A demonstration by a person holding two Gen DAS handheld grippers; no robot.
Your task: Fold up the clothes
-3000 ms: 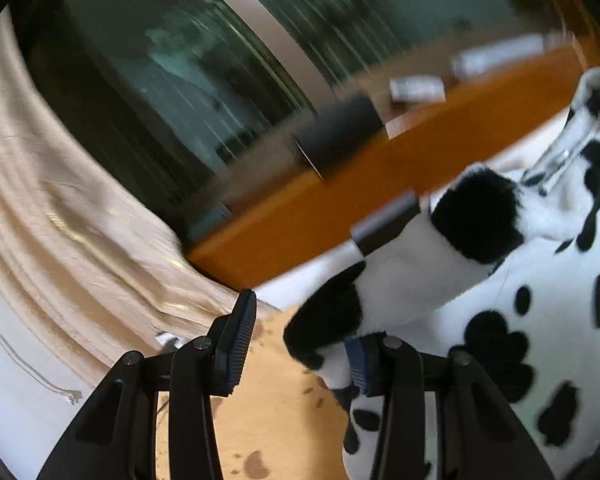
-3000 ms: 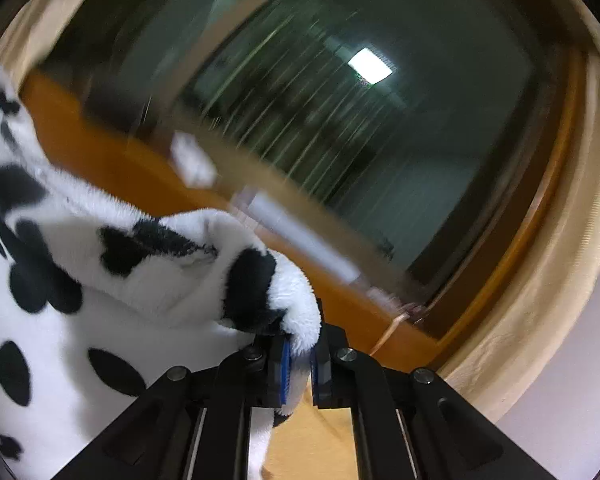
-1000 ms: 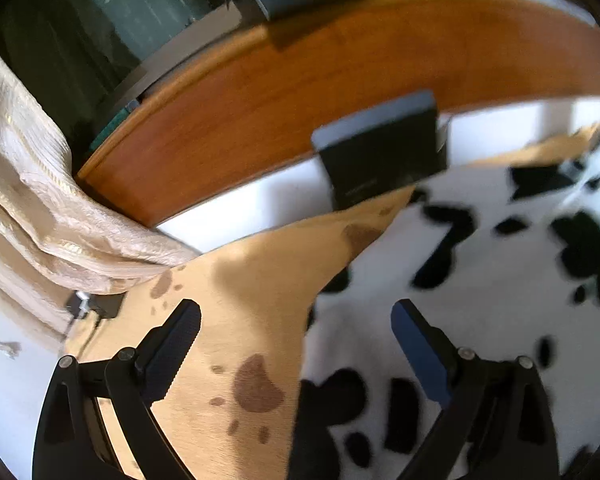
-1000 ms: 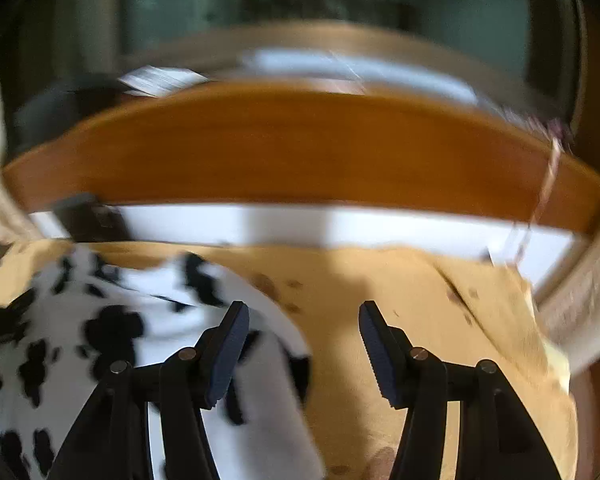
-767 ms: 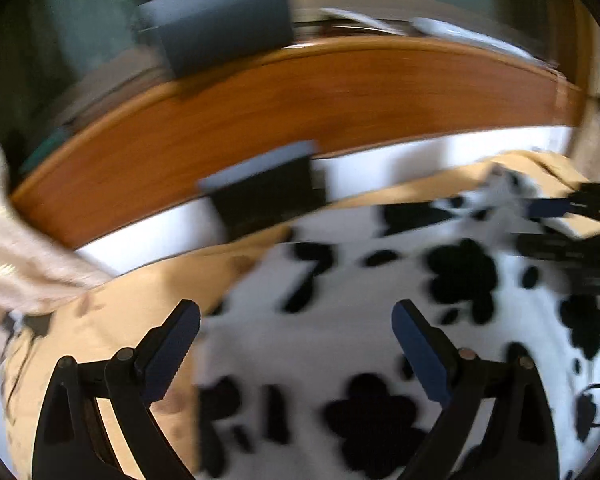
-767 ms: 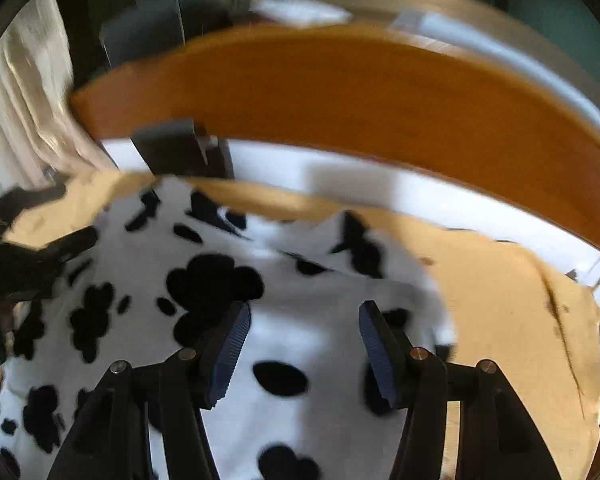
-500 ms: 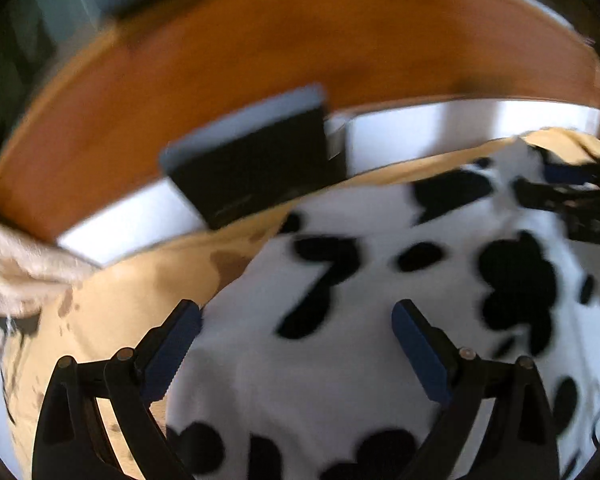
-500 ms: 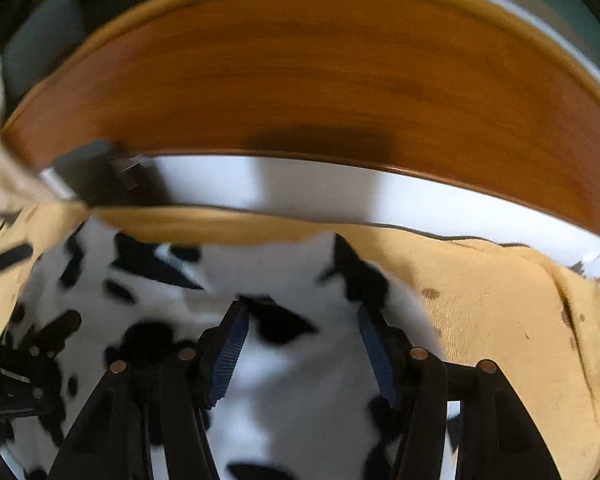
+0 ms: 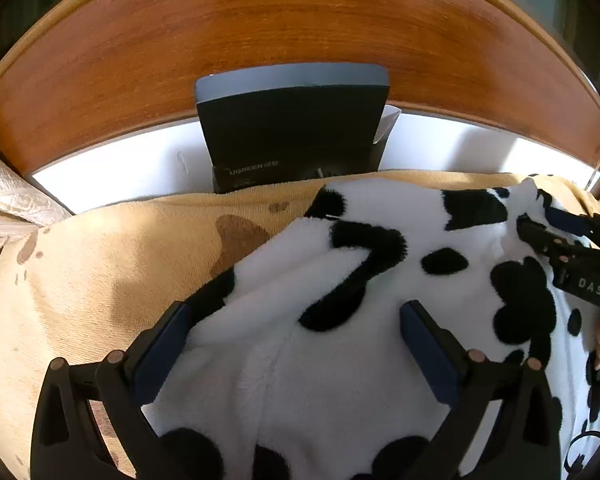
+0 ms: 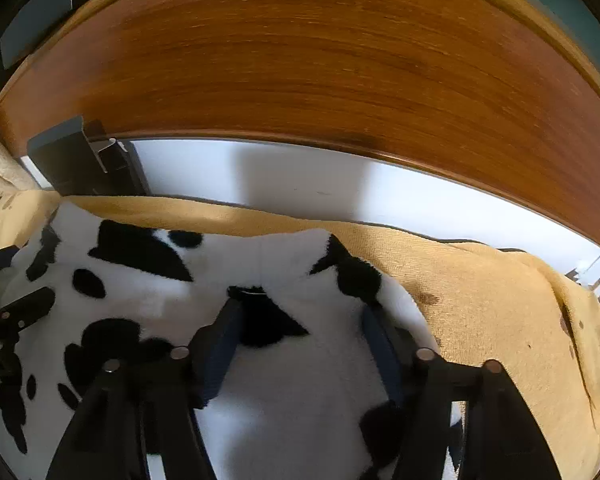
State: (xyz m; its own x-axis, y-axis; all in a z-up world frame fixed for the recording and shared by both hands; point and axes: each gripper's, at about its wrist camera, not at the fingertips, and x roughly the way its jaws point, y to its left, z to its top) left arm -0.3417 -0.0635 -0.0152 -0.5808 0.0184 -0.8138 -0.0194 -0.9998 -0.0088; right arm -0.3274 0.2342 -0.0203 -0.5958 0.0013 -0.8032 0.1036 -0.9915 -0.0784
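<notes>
Hovering both wide hand-held grippers, left (image 9: 296, 344) and right (image 10: 300, 344) opening, over the spotted fleece garment (image 9: 340, 340) at lower centre, I feared pinching the tan blanket (image 9: 100, 264) beneath.

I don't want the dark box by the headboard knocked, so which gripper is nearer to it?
Left. The left gripper points almost straight at the dark box; from the right gripper, jaws opening over the spotted garment, it sits far off left.
</notes>
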